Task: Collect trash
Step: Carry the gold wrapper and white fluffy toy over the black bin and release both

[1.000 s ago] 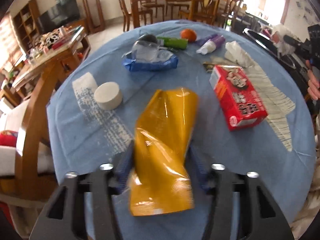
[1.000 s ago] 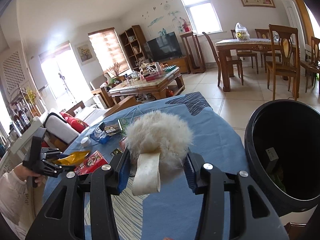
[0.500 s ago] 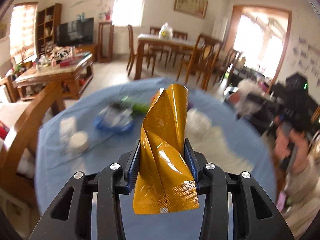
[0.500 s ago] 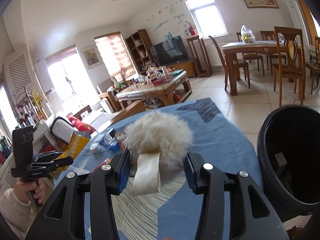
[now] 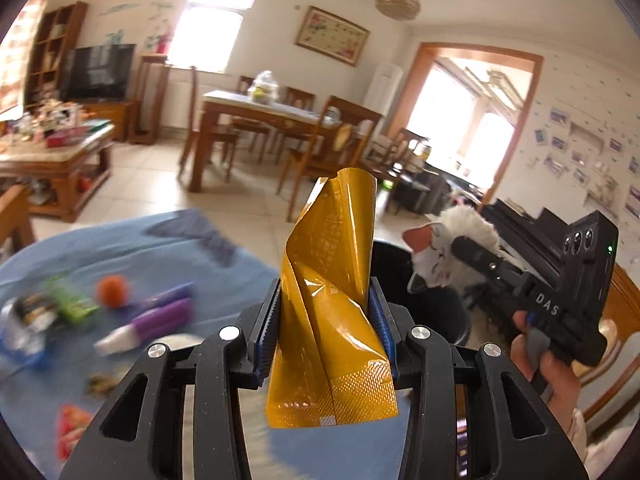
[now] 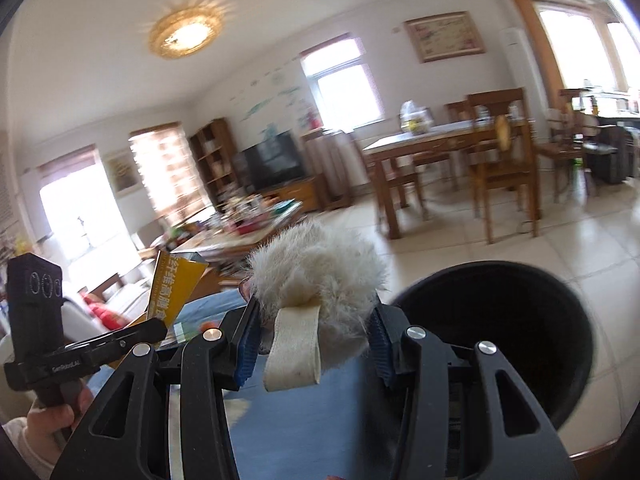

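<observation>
My left gripper (image 5: 325, 322) is shut on a crumpled yellow foil wrapper (image 5: 332, 320) that stands up between its blue pads, raised above the blue-clothed table (image 5: 120, 248). My right gripper (image 6: 312, 344) is shut on a white furry toy (image 6: 320, 276) with a cream strap hanging in front. The black trash bin (image 6: 496, 340) gapes just right of the right gripper, beside the table edge. In the left wrist view the right gripper (image 5: 460, 246) holds the furry toy (image 5: 448, 240) over the bin (image 5: 432, 312). The left gripper (image 6: 156, 324) with the wrapper (image 6: 172, 288) shows at the left of the right wrist view.
On the table lie a purple bottle (image 5: 148, 320), an orange ball (image 5: 114, 290), a green packet (image 5: 72, 304) and a red box (image 5: 70, 432), all blurred. A dining table with chairs (image 5: 280, 120) stands behind, and a cluttered coffee table (image 5: 52, 148) at the left.
My left gripper lifted the yellow wrapper off the table and swung right toward the bin. My right gripper carried the furry toy right, so the bin now sits directly beside it.
</observation>
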### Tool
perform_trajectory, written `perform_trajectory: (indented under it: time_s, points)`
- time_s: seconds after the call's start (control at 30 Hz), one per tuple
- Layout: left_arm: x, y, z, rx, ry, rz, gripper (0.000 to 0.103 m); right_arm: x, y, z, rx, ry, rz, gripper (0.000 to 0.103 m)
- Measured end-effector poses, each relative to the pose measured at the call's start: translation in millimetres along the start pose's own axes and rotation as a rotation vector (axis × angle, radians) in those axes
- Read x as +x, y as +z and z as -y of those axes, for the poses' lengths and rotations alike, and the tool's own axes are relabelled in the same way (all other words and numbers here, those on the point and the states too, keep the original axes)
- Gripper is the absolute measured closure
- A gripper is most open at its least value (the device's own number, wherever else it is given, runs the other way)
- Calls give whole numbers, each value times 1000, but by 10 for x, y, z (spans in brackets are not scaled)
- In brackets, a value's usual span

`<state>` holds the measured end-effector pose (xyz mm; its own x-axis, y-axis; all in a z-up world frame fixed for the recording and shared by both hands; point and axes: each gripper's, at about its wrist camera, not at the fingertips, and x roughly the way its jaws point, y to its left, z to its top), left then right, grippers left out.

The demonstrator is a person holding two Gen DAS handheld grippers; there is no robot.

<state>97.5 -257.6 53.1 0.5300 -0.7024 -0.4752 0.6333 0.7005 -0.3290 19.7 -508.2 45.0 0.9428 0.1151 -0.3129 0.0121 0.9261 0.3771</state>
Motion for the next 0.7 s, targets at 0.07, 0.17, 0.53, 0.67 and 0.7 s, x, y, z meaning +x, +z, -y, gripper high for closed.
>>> perform_trajectory:
  time_s: [0.07,0.17,0.53,0.67,0.7]
  points:
    - [226,28,169,17,-28,-13,62,-24,12,184,27,-34,8,57]
    - [630,4,444,43,-64,-50,62,-40,57,469,76,-89,18,57]
    - [1855,41,924,86,-86,-141,62,29,-7,1074,174,-204,8,57]
    - [2099,43,976,110,-60,-157,62,80,-57,1206,189,-221,-10,57]
    - [2129,23,986,113,-53,-162,62,102,-73,1242,194,-226,-15,57]
